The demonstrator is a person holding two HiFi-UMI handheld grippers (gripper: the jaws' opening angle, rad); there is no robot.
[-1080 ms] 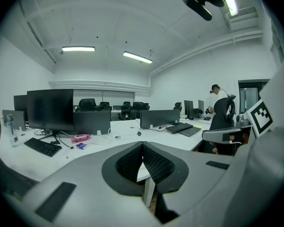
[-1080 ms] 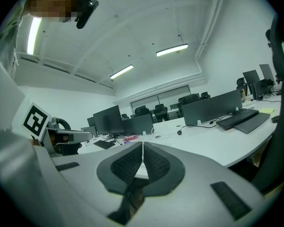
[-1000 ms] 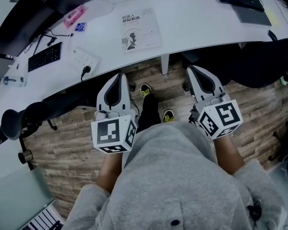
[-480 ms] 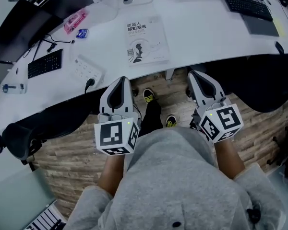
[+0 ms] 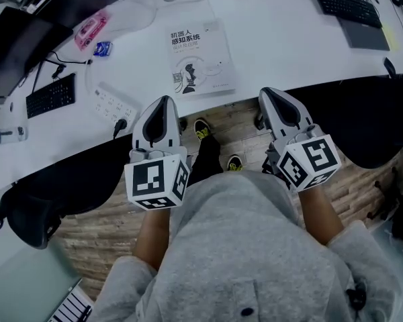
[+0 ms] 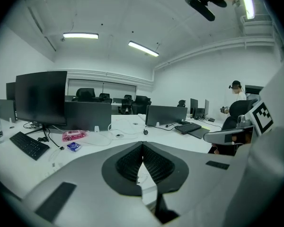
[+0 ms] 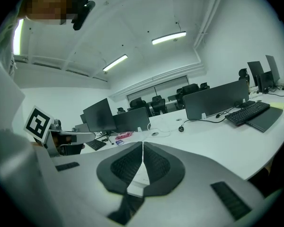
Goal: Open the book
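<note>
Jaws, left gripper (image 5: pixel 164 104): pressed together, nothing between them.
Jaws, right gripper (image 5: pixel 269 94): pressed together, nothing between them.
Book (image 5: pixel 198 58): shut, lying flat on the white bench (image 5: pixel 289 39), near its front edge.
Grippers: short of the book, one to either side, not touching.
Power strip (image 5: pixel 114 103): left of the book.
</note>
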